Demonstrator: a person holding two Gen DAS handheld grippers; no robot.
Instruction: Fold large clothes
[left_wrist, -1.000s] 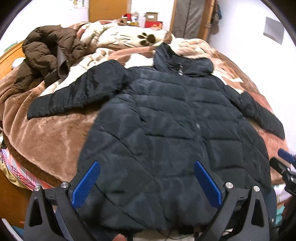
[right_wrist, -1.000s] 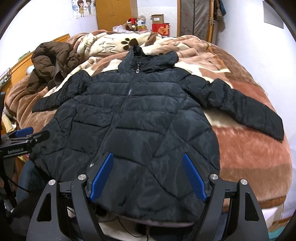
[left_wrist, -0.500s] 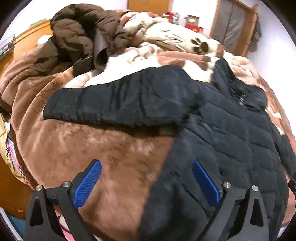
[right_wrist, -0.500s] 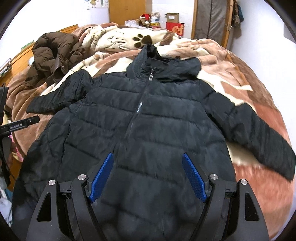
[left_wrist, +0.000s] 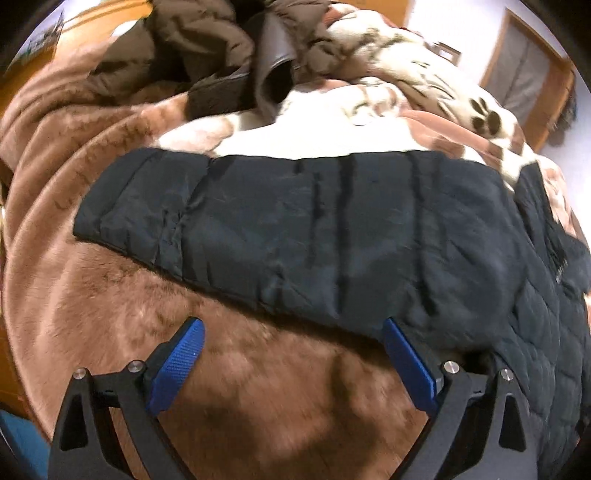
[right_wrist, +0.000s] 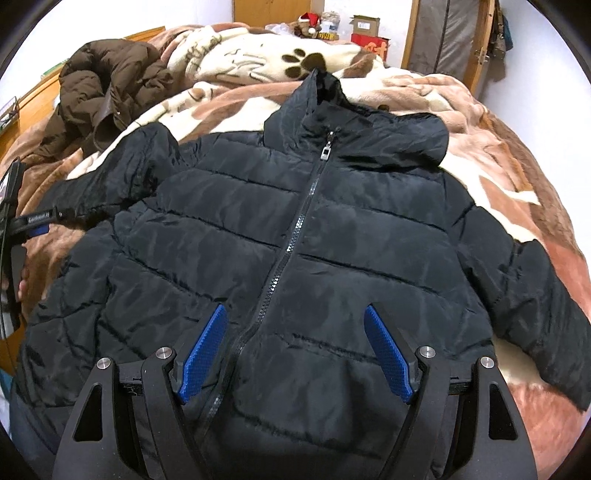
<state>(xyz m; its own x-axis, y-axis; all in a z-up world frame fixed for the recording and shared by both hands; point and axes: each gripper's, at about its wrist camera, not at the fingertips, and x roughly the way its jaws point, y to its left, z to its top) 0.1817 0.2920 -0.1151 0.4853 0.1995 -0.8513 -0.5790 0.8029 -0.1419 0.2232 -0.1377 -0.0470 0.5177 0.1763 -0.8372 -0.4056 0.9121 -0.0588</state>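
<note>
A black quilted puffer jacket (right_wrist: 314, 236) lies flat and zipped on a brown and cream blanket (right_wrist: 498, 155), collar far from me, both sleeves spread out. In the left wrist view its left sleeve (left_wrist: 295, 229) stretches across the frame. My left gripper (left_wrist: 291, 354) is open, hovering over the blanket just short of that sleeve, its right fingertip at the sleeve's near edge. My right gripper (right_wrist: 295, 339) is open above the jacket's lower front, straddling the zip. The left gripper (right_wrist: 35, 221) shows at the left edge of the right wrist view.
A crumpled brown jacket (right_wrist: 107, 92) lies at the bed's far left, also as brown jacket (left_wrist: 221, 44). A wooden bed frame (right_wrist: 33, 99) runs along the left. Boxes (right_wrist: 369, 35) and a wardrobe (right_wrist: 447, 37) stand behind the bed.
My left gripper swung left from the jacket's hem and closed in on the left sleeve. My right gripper moved forward over the jacket's front. Both stayed open.
</note>
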